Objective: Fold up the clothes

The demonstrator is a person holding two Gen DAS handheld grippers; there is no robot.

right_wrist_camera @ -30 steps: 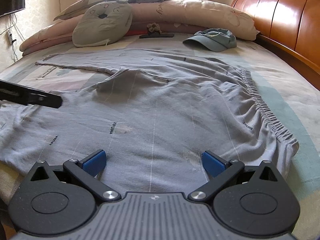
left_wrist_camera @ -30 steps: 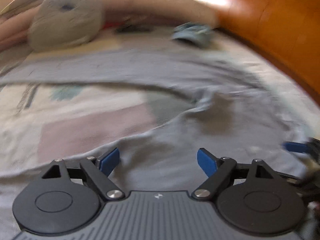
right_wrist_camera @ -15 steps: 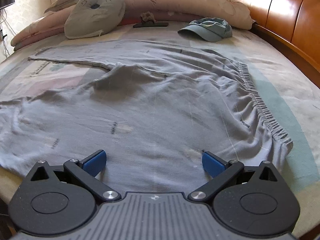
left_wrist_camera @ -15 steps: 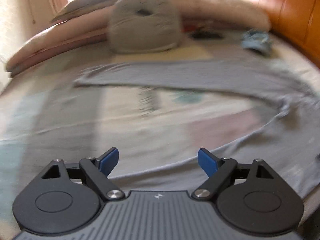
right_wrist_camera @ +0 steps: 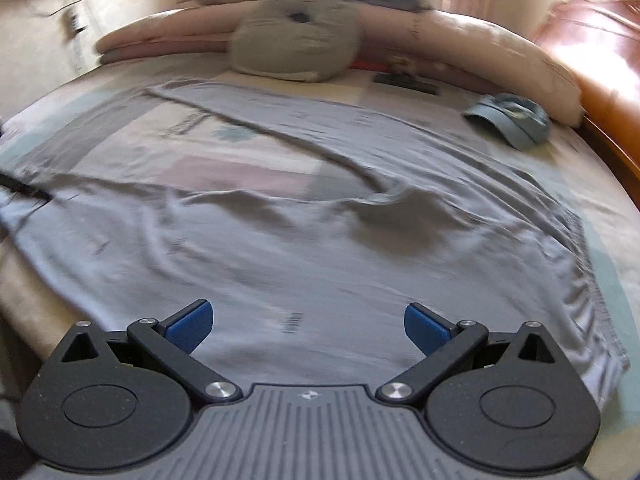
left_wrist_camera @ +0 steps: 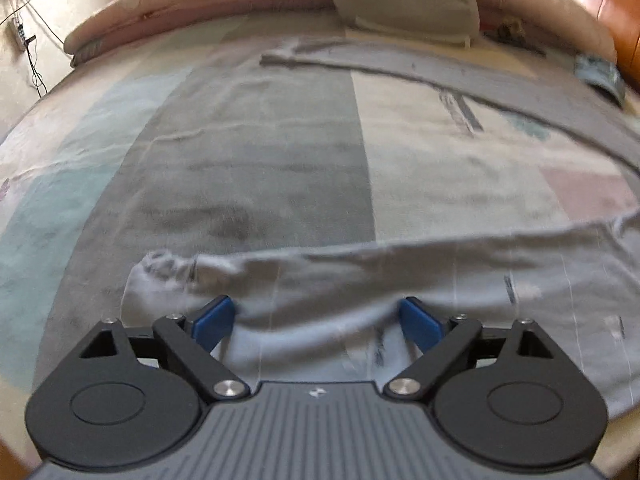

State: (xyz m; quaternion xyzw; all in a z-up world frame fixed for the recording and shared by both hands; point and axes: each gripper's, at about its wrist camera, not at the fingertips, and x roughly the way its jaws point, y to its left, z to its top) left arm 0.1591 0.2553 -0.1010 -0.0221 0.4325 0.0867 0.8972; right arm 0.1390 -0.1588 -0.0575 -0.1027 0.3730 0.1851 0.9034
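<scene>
Grey trousers (right_wrist_camera: 320, 248) flat across bed (left_wrist_camera: 248, 168), waistband rightward, left fingers (left_wrist_camera: 216, 318) opening, right fingers (right_wrist_camera: 192, 322) spread.

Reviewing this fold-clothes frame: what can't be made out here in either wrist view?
- Printed marks on the grey trousers: motion blur in both views, unreadable.
- Small dark object beside the round cushion: blurred in the right wrist view, unidentifiable.
- Blue cap: smeared and cut by the lens edge in the left wrist view.
- Trouser fabric nearest the left gripper: hidden by its body.
</scene>
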